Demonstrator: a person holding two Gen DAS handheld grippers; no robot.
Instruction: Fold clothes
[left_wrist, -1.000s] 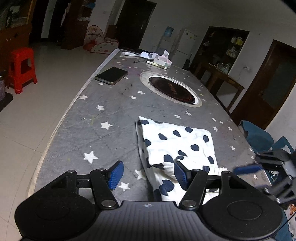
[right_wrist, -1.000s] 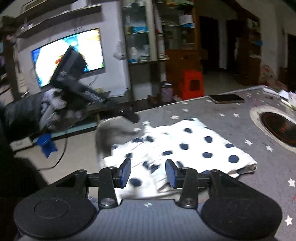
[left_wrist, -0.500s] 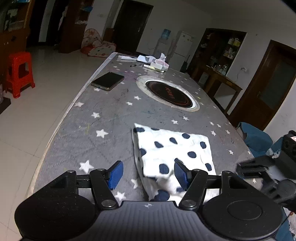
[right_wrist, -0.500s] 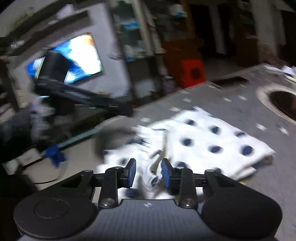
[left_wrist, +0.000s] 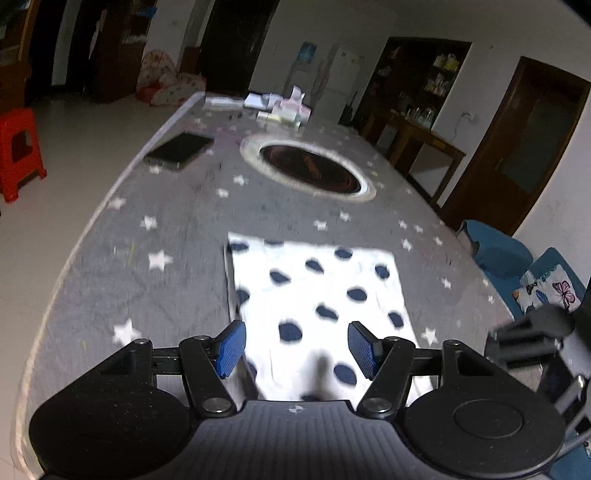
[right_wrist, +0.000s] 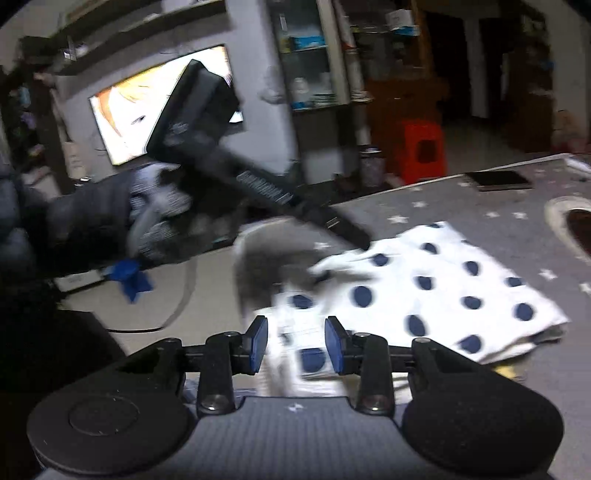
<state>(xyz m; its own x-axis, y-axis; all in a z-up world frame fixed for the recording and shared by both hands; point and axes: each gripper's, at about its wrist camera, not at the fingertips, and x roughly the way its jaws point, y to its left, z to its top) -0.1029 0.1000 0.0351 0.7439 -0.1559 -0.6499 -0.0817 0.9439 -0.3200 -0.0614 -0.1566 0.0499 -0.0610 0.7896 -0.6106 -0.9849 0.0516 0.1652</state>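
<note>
Our left claw (left_wrist: 295, 345) hangs open just above the near edge of the polka-dot garment (left_wrist: 317, 291), which lies folded flat on the starred worktop (left_wrist: 177, 236) ahead of it, probably lined up to take that edge. Our right claw (right_wrist: 295, 341) is opening, its jaws either side of the bunched near corner, pads apparently clear of the cloth.

2 grippers showing: left gripper (left_wrist: 293, 345), right gripper (right_wrist: 295, 345). 1 polka-dot garment (left_wrist: 321, 291) lying ahead of both. 1 phone (left_wrist: 180, 150) sitting far ahead-left of left gripper. 1 round cooktop (left_wrist: 308, 170) sitting beyond garment. 1 red stool (left_wrist: 18, 151) standing off to far left. 1 TV (right_wrist: 129, 114) glowing beyond right gripper.
</note>
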